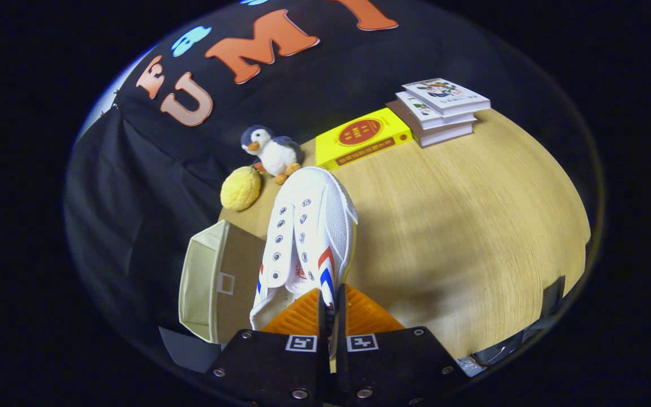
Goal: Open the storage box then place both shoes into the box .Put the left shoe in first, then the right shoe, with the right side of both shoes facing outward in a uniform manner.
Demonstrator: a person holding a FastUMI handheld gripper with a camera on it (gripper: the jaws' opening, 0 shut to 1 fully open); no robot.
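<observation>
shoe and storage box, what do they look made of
Shoe, pinched at its heel side wall by the hand-held gripper: likely white canvas, matte woven texture, metal-looking eyelets. Storage box: seemingly beige fabric over stiff panels, soft matte walls; exact material unclear.

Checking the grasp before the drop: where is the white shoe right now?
In the gripper view, the white shoe is pinched at its collar by the gripper, toe pointing ahead, beside the open storage box.

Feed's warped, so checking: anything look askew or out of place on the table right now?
Nothing damaged or spilled. The white shoe hangs above the table, its collar pinched in the gripper; the open storage box sits just beside it.
</observation>
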